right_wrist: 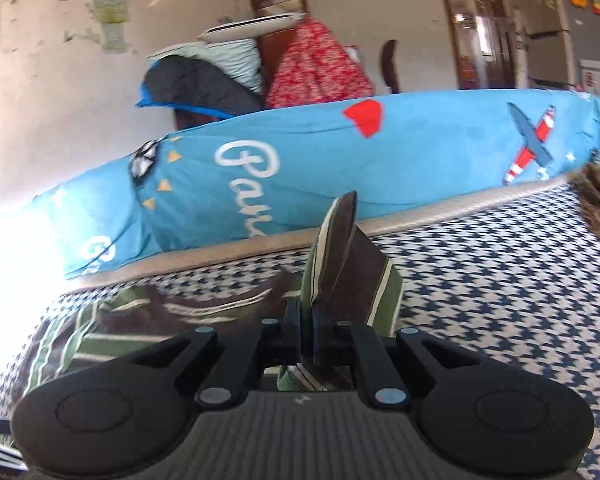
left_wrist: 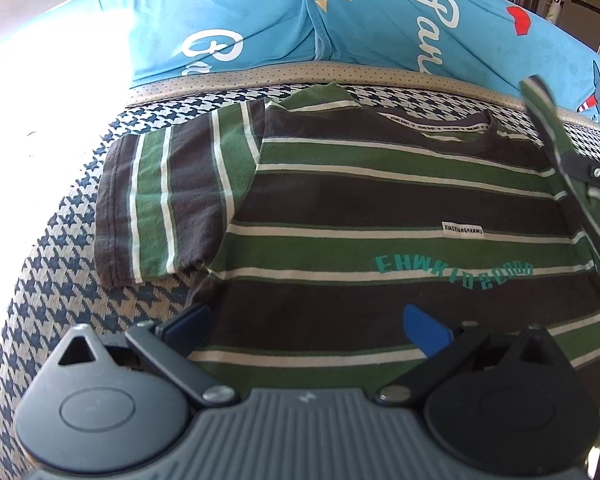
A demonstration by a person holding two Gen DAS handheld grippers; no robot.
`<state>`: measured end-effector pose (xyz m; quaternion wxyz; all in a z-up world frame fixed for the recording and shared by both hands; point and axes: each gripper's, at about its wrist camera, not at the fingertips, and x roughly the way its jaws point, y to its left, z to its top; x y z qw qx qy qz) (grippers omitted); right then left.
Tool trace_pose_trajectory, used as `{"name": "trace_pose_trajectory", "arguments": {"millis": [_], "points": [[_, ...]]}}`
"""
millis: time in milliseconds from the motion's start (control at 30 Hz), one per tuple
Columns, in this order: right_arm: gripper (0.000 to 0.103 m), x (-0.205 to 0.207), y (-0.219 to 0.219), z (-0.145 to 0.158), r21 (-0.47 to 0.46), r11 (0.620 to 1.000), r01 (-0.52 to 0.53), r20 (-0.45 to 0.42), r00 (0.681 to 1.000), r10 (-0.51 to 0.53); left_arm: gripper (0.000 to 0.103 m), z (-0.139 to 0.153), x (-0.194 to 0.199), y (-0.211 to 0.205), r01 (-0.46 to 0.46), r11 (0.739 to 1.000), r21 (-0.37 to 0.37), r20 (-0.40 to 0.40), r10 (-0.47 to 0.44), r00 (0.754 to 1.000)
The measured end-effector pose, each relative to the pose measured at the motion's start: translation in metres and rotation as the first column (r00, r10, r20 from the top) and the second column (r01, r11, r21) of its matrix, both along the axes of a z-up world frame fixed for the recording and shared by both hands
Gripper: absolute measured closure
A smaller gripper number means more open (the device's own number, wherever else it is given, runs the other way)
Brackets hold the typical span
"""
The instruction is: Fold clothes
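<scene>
Right gripper (right_wrist: 306, 320) pinches shirt sleeve (right_wrist: 340, 256).

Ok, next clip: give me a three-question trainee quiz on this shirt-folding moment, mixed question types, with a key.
1. True or false: the right gripper is shut on a sleeve of the striped T-shirt.
2. Multiple choice: the left gripper is A) clamped on the hem, B) open above the shirt's lower part, C) holding the blue quilt.
3. Short answer: what pattern has the surface under the shirt?

Key: 1 true: the sleeve stands up from the closed jaws. 2 B. 3 a blue and white houndstooth check.
</scene>
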<state>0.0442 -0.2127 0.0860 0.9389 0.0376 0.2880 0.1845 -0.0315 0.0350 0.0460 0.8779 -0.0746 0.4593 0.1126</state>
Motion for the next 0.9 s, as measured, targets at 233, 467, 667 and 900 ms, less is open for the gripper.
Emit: {"name": "trace_pose_trajectory", "arguments": {"millis": [233, 467, 667, 900], "points": [[0.071, -0.005, 0.032, -0.010, -0.013, 0.983, -0.185, -0.052, 0.981, 0.184, 0.000, 0.002, 0.000, 0.005, -0.014, 1.000, -0.006, 0.004, 0.014, 1.000], [0.069, 0.005, 0.007, -0.012, 0.029, 0.998, -0.052, -0.097, 0.994, 0.054, 0.000, 0.000, 0.001, 0.007, -0.020, 1.000, -0.012, -0.007, 0.020, 1.000], [0.069, 0.011, -0.001, -0.023, 0.011, 0.999, -0.030, -0.155, 0.987, 0.031, 0.000, -0.003, 0.001, 0.010, -0.037, 0.999, -0.024, -0.022, 0.036, 0.999], [0.069, 0.014, 0.000, -0.028, 0.024, 0.999, -0.037, -0.153, 0.987, 0.040, 0.000, -0.003, 0.000, 0.009, -0.040, 0.999, -0.020, -0.026, 0.039, 0.999]]}}
